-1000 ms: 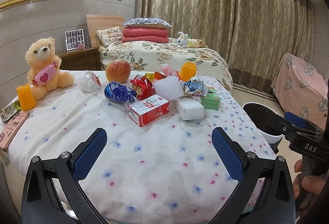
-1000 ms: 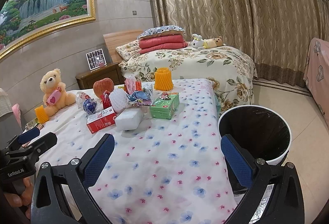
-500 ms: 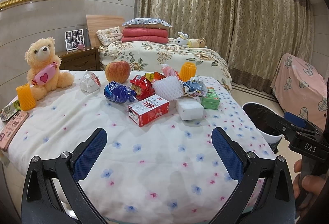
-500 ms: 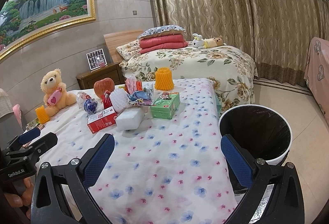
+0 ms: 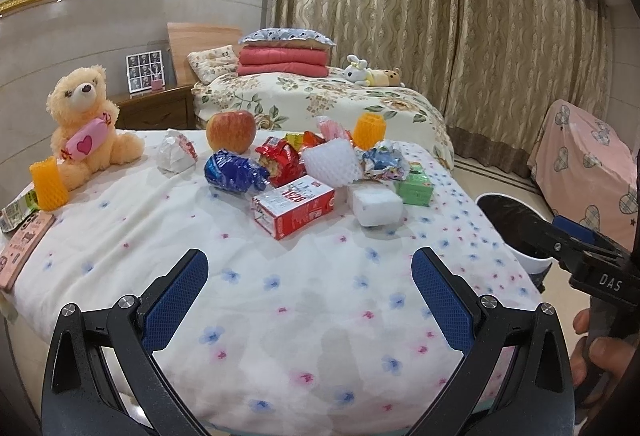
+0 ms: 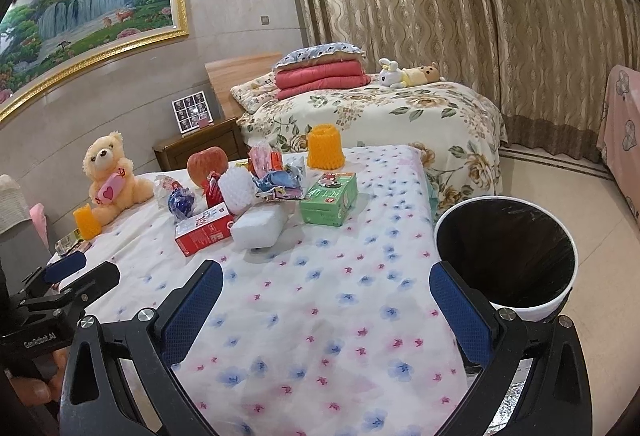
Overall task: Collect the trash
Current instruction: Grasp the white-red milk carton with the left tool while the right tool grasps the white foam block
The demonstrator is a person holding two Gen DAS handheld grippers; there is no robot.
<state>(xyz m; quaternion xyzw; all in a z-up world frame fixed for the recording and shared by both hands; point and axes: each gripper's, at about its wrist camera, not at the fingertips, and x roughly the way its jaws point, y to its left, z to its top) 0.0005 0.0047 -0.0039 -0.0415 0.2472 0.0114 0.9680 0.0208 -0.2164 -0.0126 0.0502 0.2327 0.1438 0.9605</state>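
A heap of trash lies mid-bed on the flowered sheet: a red carton [image 5: 294, 211] [image 6: 204, 229], a white foam block [image 5: 375, 205] [image 6: 260, 226], a green box [image 5: 414, 188] [image 6: 329, 198], a blue wrapper [image 5: 234, 172], a red wrapper [image 5: 278, 159], white foam netting [image 5: 330, 165] [image 6: 237, 190] and crumpled foil [image 5: 382, 160]. A white bin with a black liner [image 6: 505, 251] [image 5: 512, 226] stands on the floor right of the bed. My left gripper [image 5: 308, 290] and right gripper [image 6: 326, 302] hover open over the near sheet, both empty.
A teddy bear [image 5: 82, 126], an apple [image 5: 231, 131], two orange foam sleeves [image 5: 47, 186] [image 5: 370, 131] and a white crumpled bag [image 5: 176, 156] also sit on the bed. Flat packets [image 5: 22, 248] lie at its left edge. A second bed [image 6: 380, 112] stands behind.
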